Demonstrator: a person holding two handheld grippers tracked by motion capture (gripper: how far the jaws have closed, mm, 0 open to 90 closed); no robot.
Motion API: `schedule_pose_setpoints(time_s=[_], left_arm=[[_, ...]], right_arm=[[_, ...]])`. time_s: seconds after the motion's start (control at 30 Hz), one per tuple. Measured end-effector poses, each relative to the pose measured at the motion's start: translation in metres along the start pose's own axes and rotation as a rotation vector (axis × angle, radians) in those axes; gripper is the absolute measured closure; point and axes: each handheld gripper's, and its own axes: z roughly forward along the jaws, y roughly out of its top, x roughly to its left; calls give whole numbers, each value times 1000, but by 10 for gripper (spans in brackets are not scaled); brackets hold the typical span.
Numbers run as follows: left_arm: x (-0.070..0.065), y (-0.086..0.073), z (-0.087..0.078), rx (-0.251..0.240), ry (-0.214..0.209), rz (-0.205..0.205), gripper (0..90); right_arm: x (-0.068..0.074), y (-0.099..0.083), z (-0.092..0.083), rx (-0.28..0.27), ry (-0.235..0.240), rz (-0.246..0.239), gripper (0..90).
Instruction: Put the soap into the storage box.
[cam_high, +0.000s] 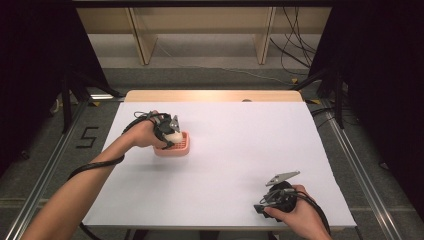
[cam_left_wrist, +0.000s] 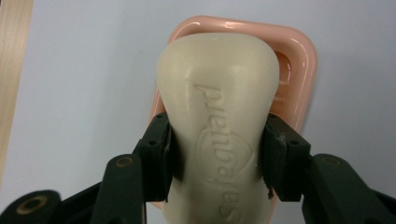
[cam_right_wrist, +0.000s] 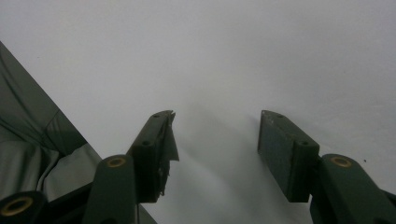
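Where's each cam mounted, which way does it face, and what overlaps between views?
High view: above the person's side, looking forward and down on the white table; forearms, left gripper, right gripper.
Left gripper view: rides the left gripper, jaws clamping the soap bar over the pink soap dish.
Right gripper view: right gripper, jaws apart over bare table.
Shared: high and left views show soap and dish.

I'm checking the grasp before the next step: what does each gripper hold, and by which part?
The left gripper clamps the cream soap bar across its narrow waist, over the pink soap dish. The right gripper holds nothing.
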Motion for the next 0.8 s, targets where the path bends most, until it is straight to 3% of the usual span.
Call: schedule_pose_setpoints(time_s=[0.47,0.6,0.8], left_arm=[[0,-2,6,10,-10,-29,494],[2,-2,8,13,-2,-1,494],[1,-2,10,25,-5,-7,494]], right_arm=[[1,0,0,-3,31,-19,458],[1,0,0,-1,32,-16,458],[1,0,0,-2,32,-20,458]])
